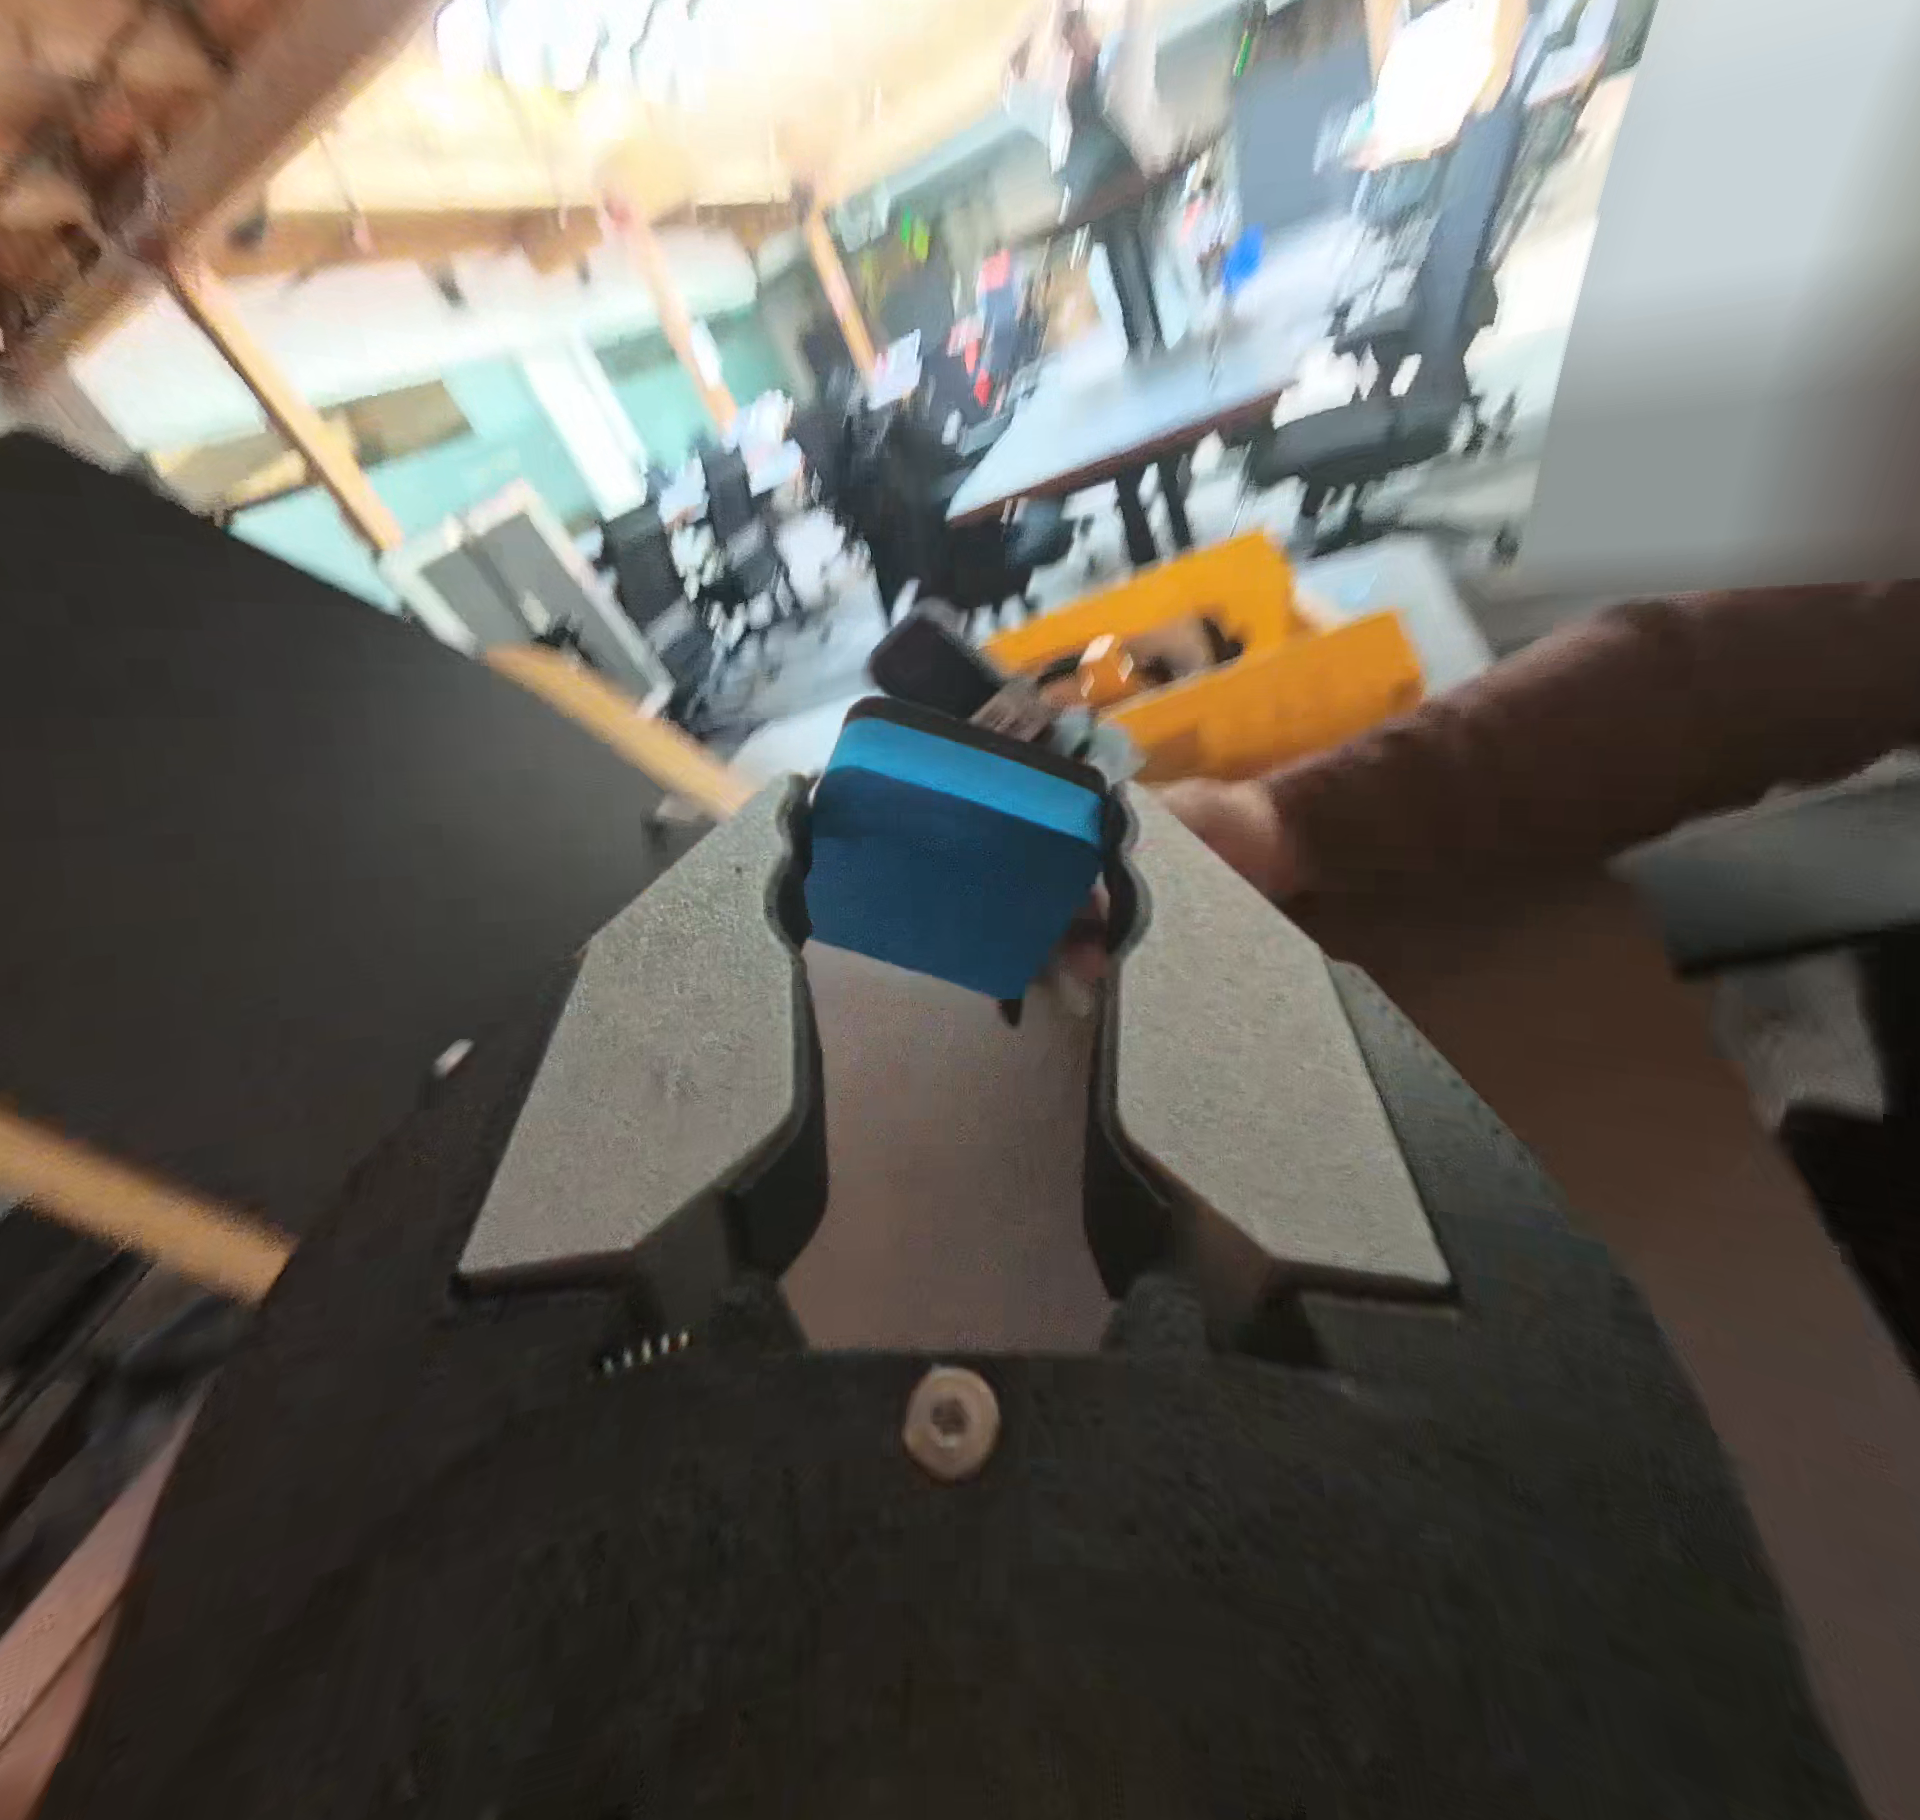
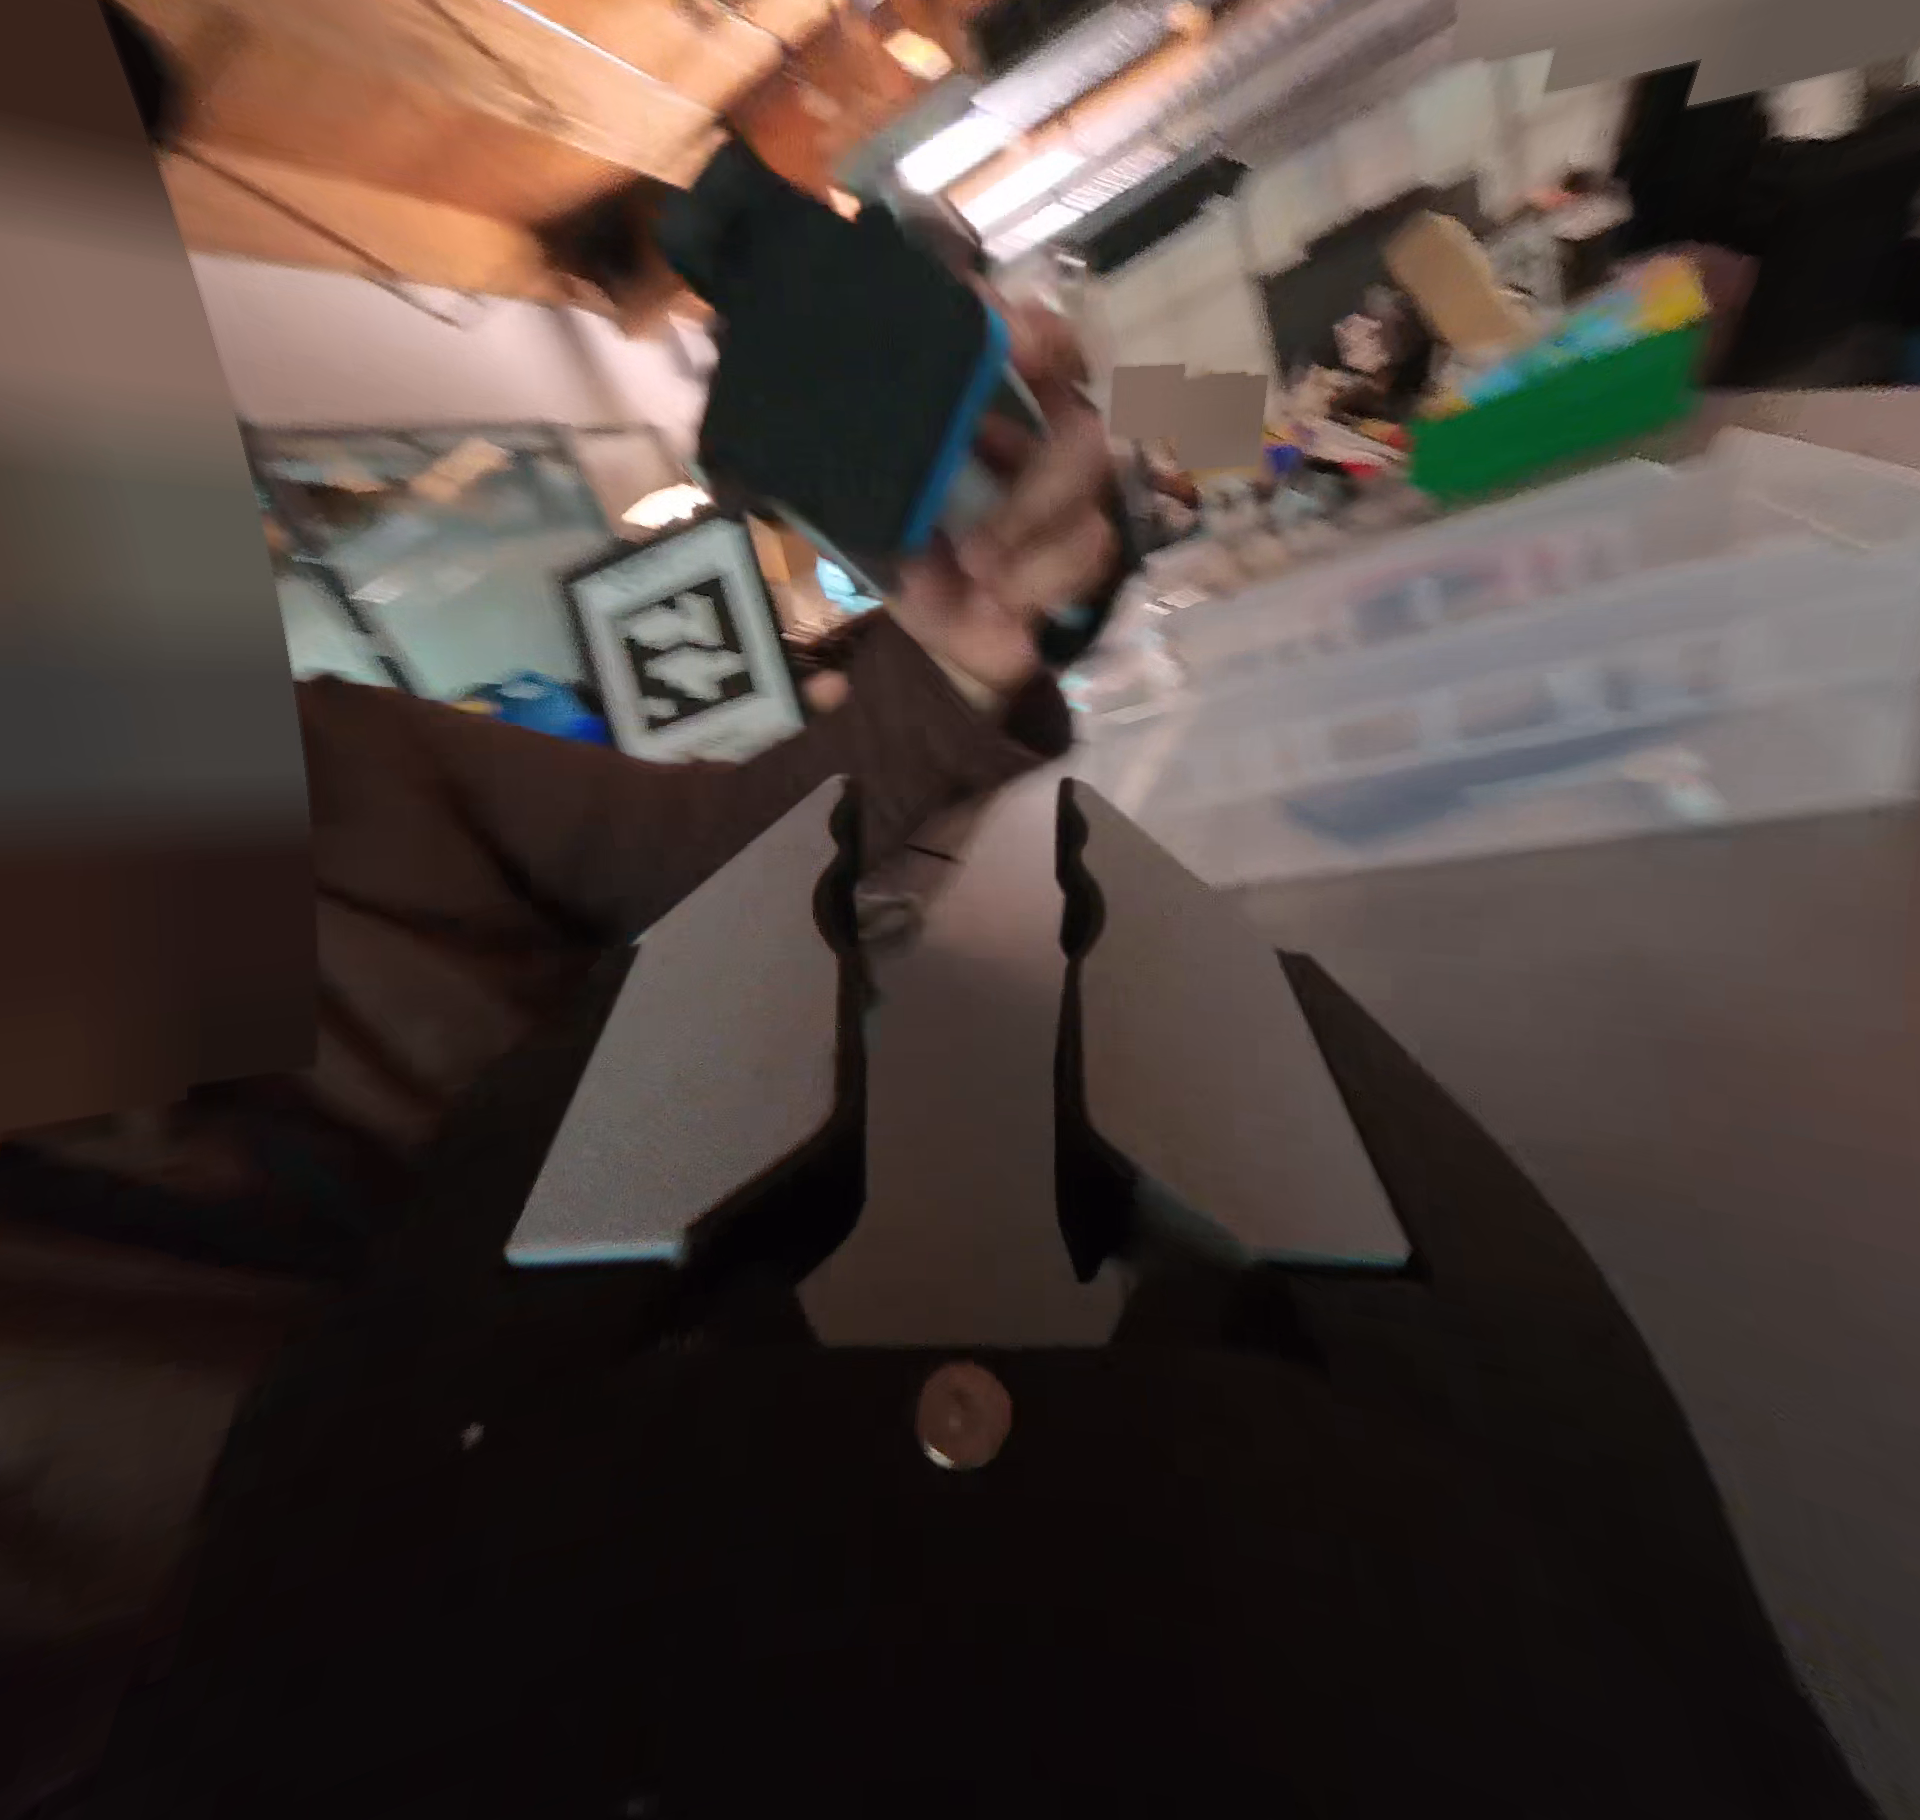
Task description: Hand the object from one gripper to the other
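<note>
The object is a blue foam block with a black face. My left gripper is shut on it and pinches it between its fingertips, held up in the air. In the right wrist view the block shows farther off, up and left of centre, black face toward the camera and blue edge to the right, with a hand in a brown sleeve behind it. My right gripper is open and empty, well short of the block and below it. Both views are motion-blurred.
A brown sleeve and a hand reach in from the right. A yellow crate and a grey table lie beyond. A black panel stands at left. A marker board, clear drawers and a green bin lie ahead. The grippers' ends are close to 10 cm from one another.
</note>
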`<move>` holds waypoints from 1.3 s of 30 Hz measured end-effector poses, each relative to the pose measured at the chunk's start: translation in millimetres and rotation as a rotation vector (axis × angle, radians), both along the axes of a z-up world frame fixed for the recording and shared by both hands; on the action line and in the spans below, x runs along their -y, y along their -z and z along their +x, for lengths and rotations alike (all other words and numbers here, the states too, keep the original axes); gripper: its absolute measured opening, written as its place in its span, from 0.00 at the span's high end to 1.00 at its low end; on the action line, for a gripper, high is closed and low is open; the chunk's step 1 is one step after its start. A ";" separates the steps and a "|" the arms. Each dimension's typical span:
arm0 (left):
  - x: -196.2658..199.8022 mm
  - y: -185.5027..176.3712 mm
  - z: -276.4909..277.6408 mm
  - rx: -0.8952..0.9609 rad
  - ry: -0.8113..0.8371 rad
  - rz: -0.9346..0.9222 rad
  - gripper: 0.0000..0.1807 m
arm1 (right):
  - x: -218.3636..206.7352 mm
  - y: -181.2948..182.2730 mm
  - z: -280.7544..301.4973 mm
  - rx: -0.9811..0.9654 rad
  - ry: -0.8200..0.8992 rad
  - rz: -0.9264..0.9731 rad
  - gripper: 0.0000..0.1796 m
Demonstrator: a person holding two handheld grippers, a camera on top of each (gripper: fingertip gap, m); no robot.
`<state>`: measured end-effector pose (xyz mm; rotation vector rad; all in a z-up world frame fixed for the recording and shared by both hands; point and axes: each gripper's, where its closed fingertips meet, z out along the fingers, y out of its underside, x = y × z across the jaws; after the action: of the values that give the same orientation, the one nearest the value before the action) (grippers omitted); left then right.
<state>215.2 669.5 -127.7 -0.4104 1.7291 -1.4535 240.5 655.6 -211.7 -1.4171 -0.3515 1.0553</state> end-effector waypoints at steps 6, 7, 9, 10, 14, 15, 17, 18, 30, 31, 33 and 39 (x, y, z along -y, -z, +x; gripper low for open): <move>38.7 8.7 -3.1 0.184 0.173 -0.211 0.70 | 26.4 -26.6 -4.4 -0.184 -0.175 0.042 0.70; 41.2 11.2 -1.7 0.184 0.192 -0.218 0.71 | 28.2 -27.9 -4.9 -0.216 -0.209 0.040 0.70; 46.7 21.4 5.3 0.148 0.217 -0.211 0.70 | 25.6 -26.3 -7.5 -0.241 -0.233 0.029 0.68; 48.5 28.6 10.4 0.128 0.215 -0.196 0.70 | 24.1 -23.9 -11.0 -0.233 -0.243 0.020 0.69; 44.0 43.7 20.3 0.093 0.214 -0.241 0.70 | 19.0 -16.0 -20.2 -0.212 -0.262 0.002 0.79; 39.8 45.9 22.0 0.075 0.205 -0.250 0.71 | 15.7 -14.2 -17.8 -0.229 -0.257 -0.015 0.79; 30.3 51.6 24.9 0.045 0.175 -0.252 0.70 | 11.1 -13.5 -9.4 -0.297 -0.246 -0.020 0.84; 26.9 54.9 26.0 0.030 0.163 -0.253 0.70 | 10.0 -13.8 -5.1 -0.336 -0.249 -0.022 0.84; -7.4 84.7 39.8 -0.057 -0.068 -0.224 0.72 | -7.4 0.7 21.3 -0.121 0.064 -0.050 0.88; -10.4 90.4 41.7 -0.078 -0.090 -0.222 0.72 | -7.7 -0.9 28.7 -0.071 0.135 -0.034 0.88; -14.2 104.9 45.7 -0.170 -0.115 -0.220 0.67 | -9.9 2.2 43.8 0.089 0.297 -0.032 0.88; -26.2 125.9 54.6 -0.401 -0.152 -0.352 0.56 | -19.8 24.1 78.6 0.853 0.822 0.003 0.88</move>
<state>269.8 695.7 -253.6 -1.0596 1.6926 -1.6447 319.1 675.4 -235.9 -1.7257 -0.3162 -0.2466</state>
